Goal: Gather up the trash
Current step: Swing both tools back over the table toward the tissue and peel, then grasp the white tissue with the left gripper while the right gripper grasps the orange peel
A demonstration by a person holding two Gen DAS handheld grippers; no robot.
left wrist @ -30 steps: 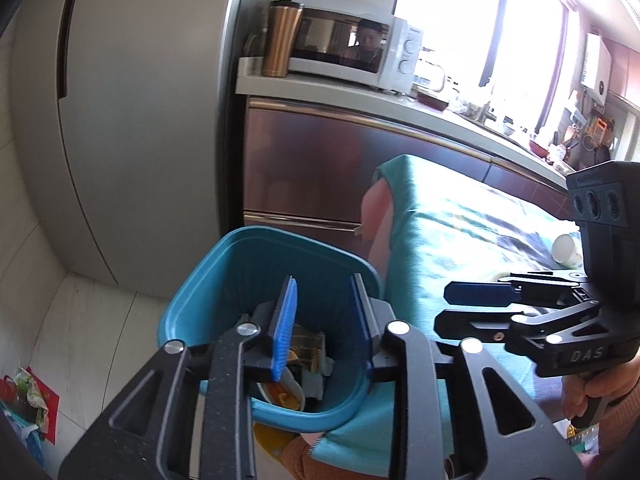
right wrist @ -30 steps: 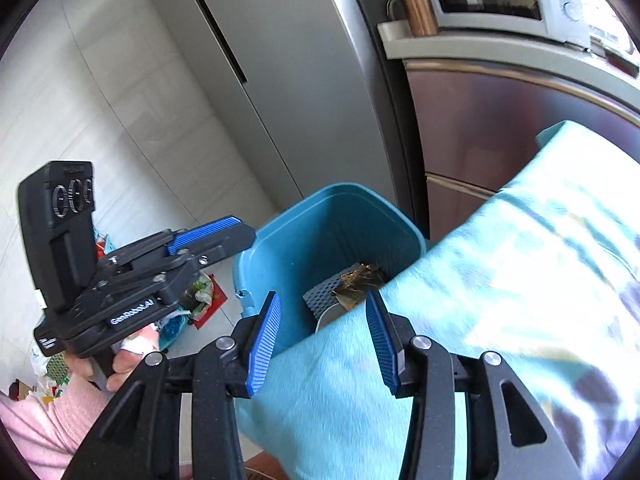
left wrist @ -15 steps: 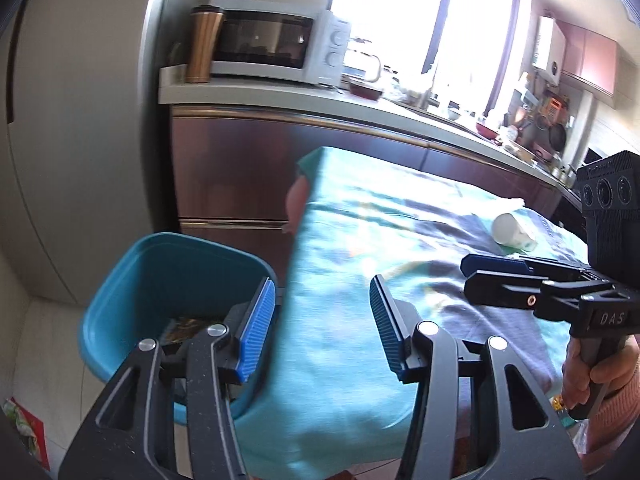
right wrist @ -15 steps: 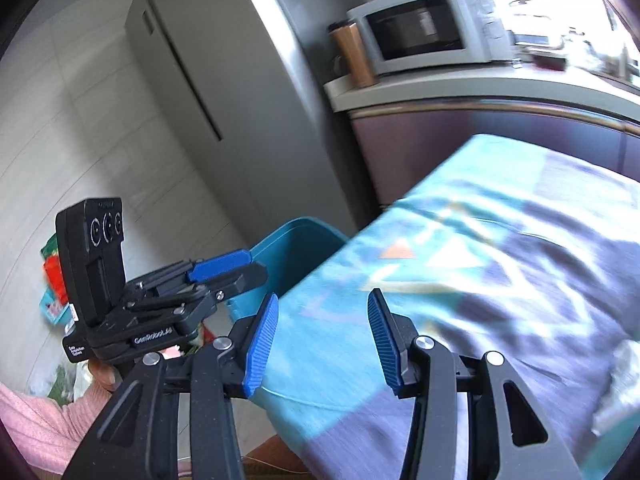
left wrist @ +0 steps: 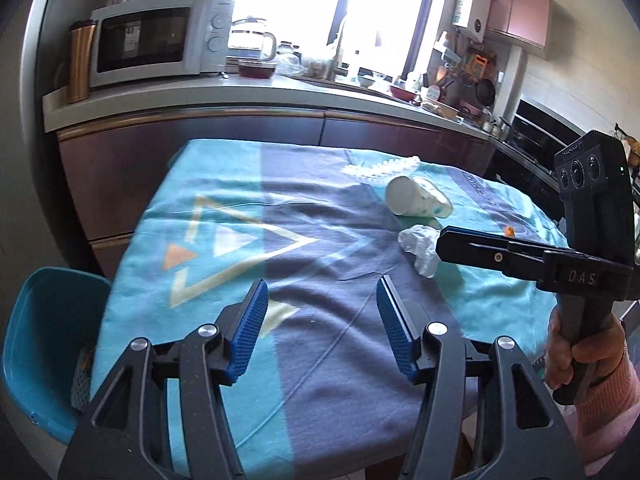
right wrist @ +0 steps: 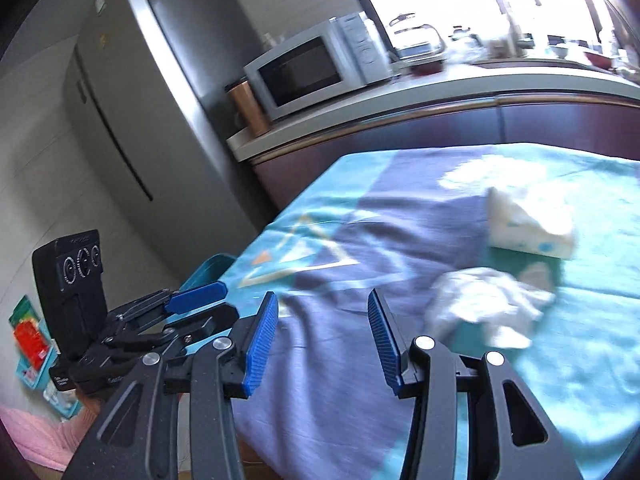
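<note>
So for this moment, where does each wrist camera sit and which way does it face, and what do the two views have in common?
Left wrist: sits behind the open left gripper, facing across the table toward the counter; the right gripper and the hand holding it show at right.
Right wrist: sits behind the open right gripper, facing the table's left end and the fridge; the left gripper shows at lower left.
Shared: paper cup, crumpled tissue, microwave, blue bin.

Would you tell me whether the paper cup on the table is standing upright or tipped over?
Tipped over. The paper cup lies on its side on the tablecloth, beside the crumpled tissue.
</note>
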